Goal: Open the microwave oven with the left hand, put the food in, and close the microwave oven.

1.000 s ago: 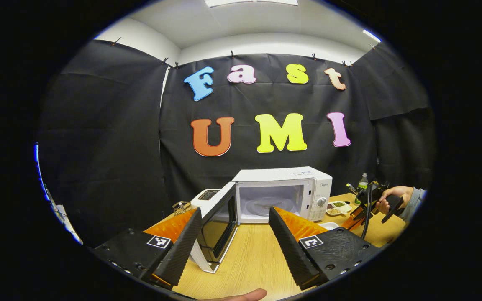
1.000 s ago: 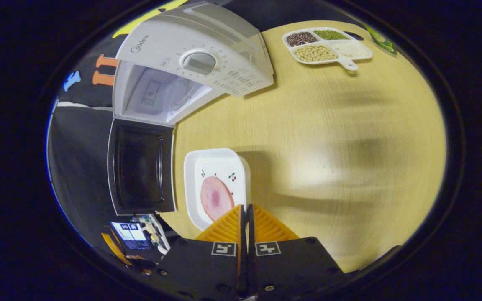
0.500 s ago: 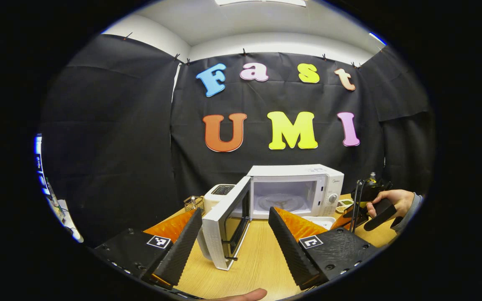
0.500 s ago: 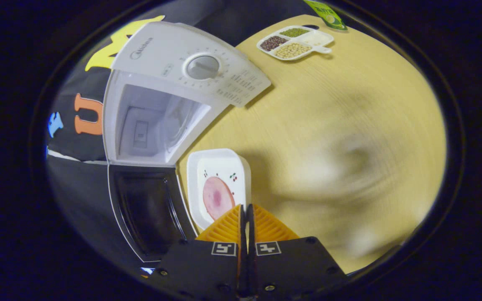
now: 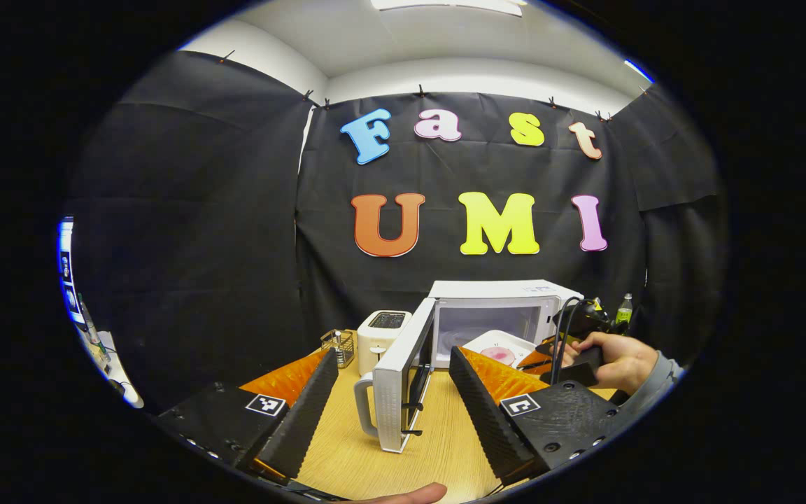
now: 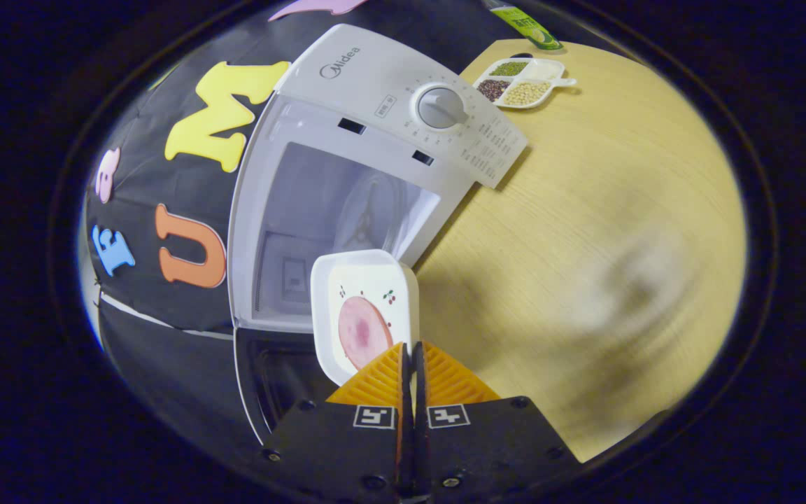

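Observation:
The white microwave (image 5: pixel 508 302) (image 6: pixel 375 105) stands on the wooden table (image 5: pixel 375 462) with its door (image 5: pixel 403 378) swung wide open. My right gripper (image 6: pixel 411 350) is shut on the rim of a white square plate (image 6: pixel 364 280) carrying a slice of ham (image 6: pixel 359 330), held in the air right in front of the oven's open cavity (image 6: pixel 319 217). In the left gripper view that plate (image 5: pixel 499 347) hangs at the cavity mouth, with a hand (image 5: pixel 613 357) holding the right gripper behind it. My left gripper (image 5: pixel 392 364) is open, back from the door, with nothing between its fingers.
A white toaster (image 5: pixel 382 329) and a small wire basket (image 5: pixel 338 344) stand left of the microwave. A divided white dish of beans (image 6: pixel 523 73) and a green bottle (image 6: pixel 522 17) sit on the table beyond the oven's control side. A fingertip (image 5: pixel 410 495) shows at the bottom edge.
The right gripper has carried the plate from beside the open door up to the mouth of the cavity. The left gripper has drawn back and leftward, away from the door, staying open.

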Motion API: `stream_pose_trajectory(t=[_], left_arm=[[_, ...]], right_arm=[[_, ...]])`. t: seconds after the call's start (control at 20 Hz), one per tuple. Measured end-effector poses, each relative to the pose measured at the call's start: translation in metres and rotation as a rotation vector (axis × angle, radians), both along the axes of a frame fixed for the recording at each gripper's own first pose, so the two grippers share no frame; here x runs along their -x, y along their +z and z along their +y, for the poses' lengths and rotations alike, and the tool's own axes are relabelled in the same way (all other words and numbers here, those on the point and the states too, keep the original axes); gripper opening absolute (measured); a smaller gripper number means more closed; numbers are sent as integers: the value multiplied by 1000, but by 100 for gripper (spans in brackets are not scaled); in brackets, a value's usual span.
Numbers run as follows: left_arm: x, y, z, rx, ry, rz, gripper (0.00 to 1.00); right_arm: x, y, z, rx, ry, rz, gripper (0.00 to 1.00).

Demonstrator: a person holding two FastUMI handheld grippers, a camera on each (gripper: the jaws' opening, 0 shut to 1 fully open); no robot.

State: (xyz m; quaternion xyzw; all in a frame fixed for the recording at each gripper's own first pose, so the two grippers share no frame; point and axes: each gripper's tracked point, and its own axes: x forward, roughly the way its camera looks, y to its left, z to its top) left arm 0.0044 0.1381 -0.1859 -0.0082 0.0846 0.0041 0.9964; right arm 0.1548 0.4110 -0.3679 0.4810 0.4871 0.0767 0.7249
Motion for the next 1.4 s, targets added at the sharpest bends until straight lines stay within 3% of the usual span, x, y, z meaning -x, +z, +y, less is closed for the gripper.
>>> stream_pose_trajectory(t=[0.25, 0.45, 0.5, 0.8, 1.15, 1.35, 1.4], left_arm=[[6, 6, 15, 21, 12, -21, 95], [6, 7, 14, 41, -1, -45, 95], [4, 5, 13, 37, -3, -44, 95], [-6, -7, 8, 14, -10, -18, 95], [-12, -16, -4, 24, -41, 7, 95], [-12, -18, -2, 38, -53, 4, 95], [-11, -20, 0, 46, -52, 7, 95]], right_arm=[[-45, -8, 23, 13, -172, -123, 4], [-77, -21, 42, -50, -268, -137, 0], [-86, -26, 43, -57, -295, -137, 4], [-132, -46, 52, -61, -421, -173, 5], [-147, -52, 70, -37, -451, -245, 9], [-152, -52, 63, 81, -462, -363, 12], [-153, -50, 62, 104, -468, -393, 2]])
